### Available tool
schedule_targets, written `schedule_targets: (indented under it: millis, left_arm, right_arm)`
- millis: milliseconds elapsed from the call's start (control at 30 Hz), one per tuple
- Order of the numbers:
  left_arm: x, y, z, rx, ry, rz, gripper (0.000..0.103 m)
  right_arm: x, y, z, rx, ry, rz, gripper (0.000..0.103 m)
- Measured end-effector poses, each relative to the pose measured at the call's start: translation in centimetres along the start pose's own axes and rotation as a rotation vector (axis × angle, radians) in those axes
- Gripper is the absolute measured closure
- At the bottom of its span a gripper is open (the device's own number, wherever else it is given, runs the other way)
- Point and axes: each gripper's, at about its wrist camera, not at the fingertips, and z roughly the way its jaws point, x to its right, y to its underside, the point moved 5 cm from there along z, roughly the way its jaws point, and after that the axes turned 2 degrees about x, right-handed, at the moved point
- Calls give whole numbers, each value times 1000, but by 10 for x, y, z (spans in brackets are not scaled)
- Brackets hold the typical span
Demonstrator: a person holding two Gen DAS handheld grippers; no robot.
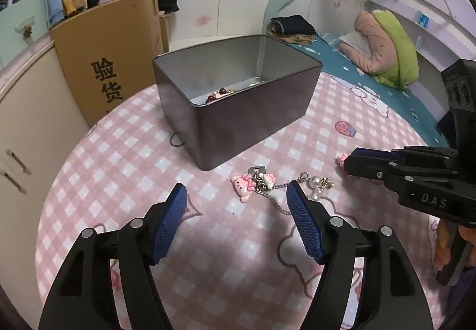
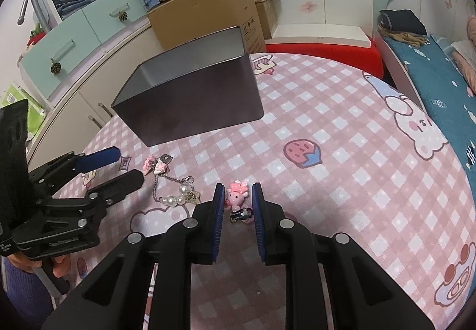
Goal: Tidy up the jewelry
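A dark metal tin (image 1: 253,122) stands open on the pink checked cloth (image 1: 134,169); beads lie on its floor (image 1: 221,92). It also shows in the right wrist view (image 2: 193,101). A pink bunny charm on a chain (image 1: 245,185) with pearls (image 1: 315,184) lies in front of the tin, also in the right wrist view (image 2: 172,196). My left gripper (image 1: 236,196) is open just short of that chain. My right gripper (image 2: 238,196) is open, its pads either side of a small pink charm (image 2: 236,196) on the cloth, not clamped.
A cardboard box (image 1: 110,56) stands behind the tin at the left. Cupboards and drawers (image 2: 74,38) line the left side. A bed with a teal sheet (image 1: 357,68) and pillows lies at the right. A red and white stool (image 2: 321,47) stands beyond the table.
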Motion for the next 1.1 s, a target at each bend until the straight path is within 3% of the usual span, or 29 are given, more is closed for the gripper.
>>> schedule_targets:
  millis: [67,167,233,467,600,833,1000,1067,1100]
  left_arm:
    - [2,0,5,-17,-1,12,36]
    - [4,-2,13,-32,-4,25,54]
    - [5,-3,15,-39,-11,34,57]
    - [0,-8,19,-46,-14,59,88]
    - [-3,-9,20,-45,11,41,95]
    - [-6,-7,15,-43,30,8,97]
    - [-1,-6,-3,-25,100,-73,94]
    - [9,-5,-8,-26,120,-50,92]
    - [18,-4,-11,-24,134,-17,86]
  right_arm:
    - [0,0,1,-1,-1,1,85]
    - [1,0,0,2,-1,6,85]
    - [2,0,0,3,0,8,85]
    - [6,2,0,-6,-3,16,84]
    - [7,2,0,-6,-2,16,84]
    - [6,2,0,-7,-3,12,84]
    - [5,3,0,-9,-5,14,84]
    - [4,3,0,-8,-6,14,84]
    - [3,4,-1,-5,-8,15,84]
